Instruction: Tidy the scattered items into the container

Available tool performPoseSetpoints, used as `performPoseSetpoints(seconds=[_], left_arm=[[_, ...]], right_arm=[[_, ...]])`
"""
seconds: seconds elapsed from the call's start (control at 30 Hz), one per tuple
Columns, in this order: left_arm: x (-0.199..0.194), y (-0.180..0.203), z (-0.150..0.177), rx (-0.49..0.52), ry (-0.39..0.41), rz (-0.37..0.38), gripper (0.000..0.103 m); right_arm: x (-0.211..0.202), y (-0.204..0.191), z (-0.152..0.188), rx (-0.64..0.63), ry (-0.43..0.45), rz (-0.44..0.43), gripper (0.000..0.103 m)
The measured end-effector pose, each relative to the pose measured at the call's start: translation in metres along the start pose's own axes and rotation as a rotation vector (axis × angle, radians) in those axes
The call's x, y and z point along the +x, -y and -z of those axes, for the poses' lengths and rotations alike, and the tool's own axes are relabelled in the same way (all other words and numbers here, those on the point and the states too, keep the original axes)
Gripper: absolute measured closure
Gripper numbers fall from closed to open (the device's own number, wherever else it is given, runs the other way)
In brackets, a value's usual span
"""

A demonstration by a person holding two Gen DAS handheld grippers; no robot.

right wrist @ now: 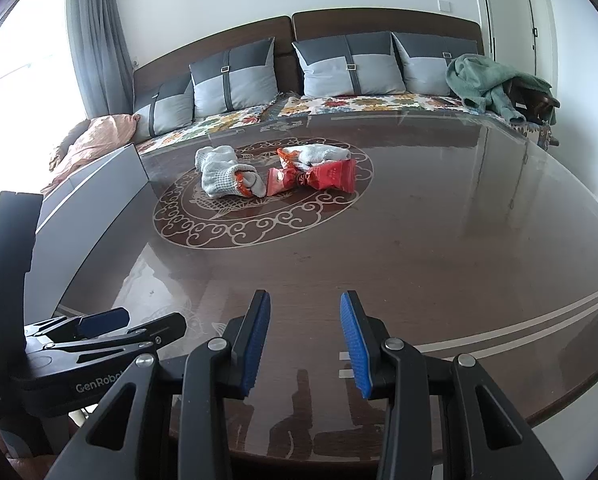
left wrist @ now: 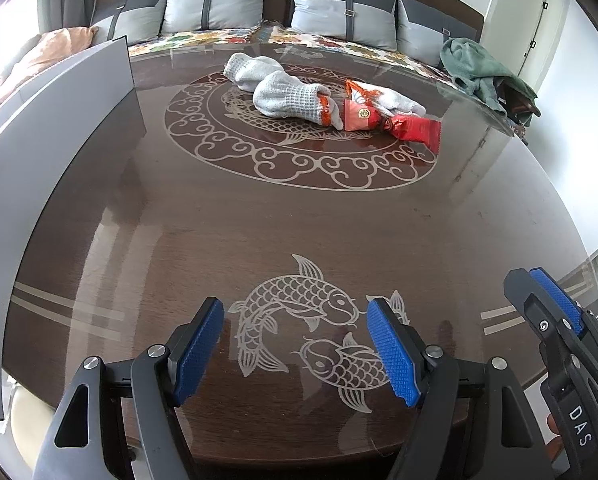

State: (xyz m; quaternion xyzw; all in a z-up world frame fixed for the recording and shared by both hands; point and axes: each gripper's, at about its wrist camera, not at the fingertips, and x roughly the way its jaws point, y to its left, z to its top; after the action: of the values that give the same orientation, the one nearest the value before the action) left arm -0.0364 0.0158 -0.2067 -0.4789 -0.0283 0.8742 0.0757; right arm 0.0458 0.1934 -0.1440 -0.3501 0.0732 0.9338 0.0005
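Socks [left wrist: 283, 88] and red snack packets [left wrist: 379, 114] are heaped together at the far middle of the brown surface [left wrist: 299, 216], inside its round scroll pattern. At the left edge a grey container [left wrist: 59, 152] is seen. The left claw [left wrist: 295, 352] is held wide and empty near the camera; the right claw [right wrist: 305, 344] is parted more narrowly, also empty.

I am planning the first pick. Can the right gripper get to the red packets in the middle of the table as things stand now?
Probably yes. The right gripper is open and empty, and the bare table lies between it and the red packets. Nothing stands in the way. The grey gloves touch the packets, so they may be disturbed.
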Motion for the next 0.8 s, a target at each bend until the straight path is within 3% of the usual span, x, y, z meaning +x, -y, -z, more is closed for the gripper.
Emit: performPoseSetpoints(seconds=[0.37,0.6,0.7,0.8], left_arm=[[-0.001,-0.001,0.0,-0.001,0.004,-0.008,0.03],[0.001,-0.002,-0.007,-0.023,-0.011,0.012,0.03],[0.006,-0.011,-0.028,-0.06,-0.036,0.046,0.03],[0.019,-0.026,-0.071,-0.131,-0.082,0.093,0.03]], right_arm=[[-0.002,-0.003,-0.001,-0.006,0.003,0.002,0.065],[-0.019,0.007,-0.006,0.061,0.026,-0.02,0.065],[-0.02,0.015,-0.003,0.09,0.036,-0.022,0.065],[-0.01,0.02,-0.001,0.117,0.012,-0.042,0.065]])
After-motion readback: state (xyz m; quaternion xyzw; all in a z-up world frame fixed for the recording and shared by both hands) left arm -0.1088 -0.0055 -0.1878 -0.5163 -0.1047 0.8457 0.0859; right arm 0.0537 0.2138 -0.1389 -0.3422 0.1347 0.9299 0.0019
